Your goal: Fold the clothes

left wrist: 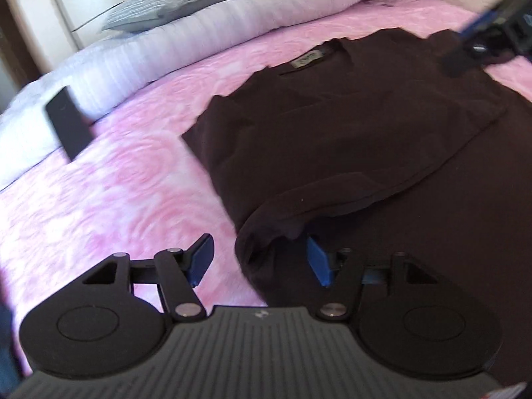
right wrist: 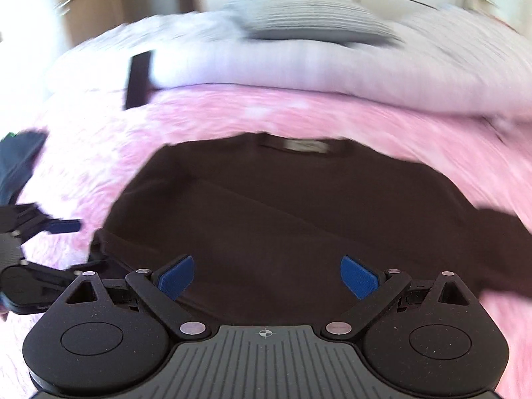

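A dark maroon shirt (left wrist: 349,133) lies flat on the pink bedspread (left wrist: 116,183), collar label (left wrist: 307,58) facing up at the far end. One sleeve is folded across the body. My left gripper (left wrist: 259,262) is open at the shirt's near left edge, with a fold of cloth between its blue pads but not pinched. My right gripper (right wrist: 267,277) is open and empty, hovering over the shirt (right wrist: 282,206). The right gripper also shows at the top right of the left wrist view (left wrist: 492,40); the left gripper shows at the left edge of the right wrist view (right wrist: 40,232).
A white duvet (left wrist: 232,23) and a grey striped pillow (left wrist: 186,3) lie along the far side of the bed. A flat black object (left wrist: 68,123) lies at the duvet's edge. White wardrobe doors (left wrist: 56,10) stand behind.
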A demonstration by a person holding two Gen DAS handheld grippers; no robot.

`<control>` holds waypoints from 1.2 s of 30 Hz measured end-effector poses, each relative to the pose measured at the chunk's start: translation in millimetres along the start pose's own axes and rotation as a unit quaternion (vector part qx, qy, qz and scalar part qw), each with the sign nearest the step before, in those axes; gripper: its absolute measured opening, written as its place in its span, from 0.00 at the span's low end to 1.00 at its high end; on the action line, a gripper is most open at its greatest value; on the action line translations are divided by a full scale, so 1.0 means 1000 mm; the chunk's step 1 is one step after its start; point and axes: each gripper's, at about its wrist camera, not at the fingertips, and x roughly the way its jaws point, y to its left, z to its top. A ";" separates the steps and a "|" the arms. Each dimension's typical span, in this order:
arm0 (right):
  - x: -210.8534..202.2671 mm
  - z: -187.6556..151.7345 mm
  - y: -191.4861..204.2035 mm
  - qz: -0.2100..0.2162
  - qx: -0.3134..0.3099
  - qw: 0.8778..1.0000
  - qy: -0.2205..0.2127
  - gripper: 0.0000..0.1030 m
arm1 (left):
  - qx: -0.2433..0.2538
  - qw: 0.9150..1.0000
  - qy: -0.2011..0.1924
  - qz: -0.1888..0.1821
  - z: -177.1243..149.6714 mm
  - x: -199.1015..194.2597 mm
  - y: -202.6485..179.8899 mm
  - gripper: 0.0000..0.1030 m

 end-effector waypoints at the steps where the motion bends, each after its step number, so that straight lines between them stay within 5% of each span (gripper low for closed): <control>1: 0.006 0.005 0.007 0.005 -0.013 1.000 0.000 0.95 | 0.002 1.000 0.004 -0.020 0.000 0.005 0.007 0.44; 3: 0.015 0.014 0.022 0.008 -0.040 0.999 0.002 0.95 | 0.013 0.999 0.011 -0.041 -0.001 0.011 0.015 0.09; 7: 0.030 0.027 0.039 0.007 -0.066 0.998 0.009 0.95 | 0.023 0.999 0.016 -0.034 -0.003 0.004 0.020 0.04; 10: 0.043 0.037 0.044 0.018 -0.070 0.997 0.014 0.95 | 0.005 0.999 0.000 0.031 -0.011 -0.007 0.013 0.04; 15: 0.082 0.074 0.061 0.095 -0.101 0.990 0.035 0.95 | -0.005 0.996 -0.013 0.088 -0.020 -0.012 -0.017 0.04; 22: 0.165 0.127 0.093 0.175 -0.162 0.963 0.126 0.93 | -0.059 0.993 -0.014 0.104 -0.026 -0.010 -0.026 0.03; 27: 0.220 0.159 0.109 0.218 -0.186 0.937 0.198 0.72 | -0.063 0.992 -0.025 0.107 -0.032 -0.009 -0.026 0.04; 30: 0.243 0.163 0.103 0.213 -0.159 0.928 0.261 0.37 | -0.058 0.992 -0.029 0.108 -0.035 -0.010 -0.026 0.04; 31: 0.250 0.165 0.101 0.212 -0.150 0.924 0.280 0.09 | -0.060 0.992 -0.030 0.108 -0.036 -0.011 -0.026 0.04; 36: 0.254 0.178 0.118 0.241 -0.149 0.922 0.264 0.04 | -0.084 0.990 -0.028 0.113 -0.036 -0.009 -0.024 0.03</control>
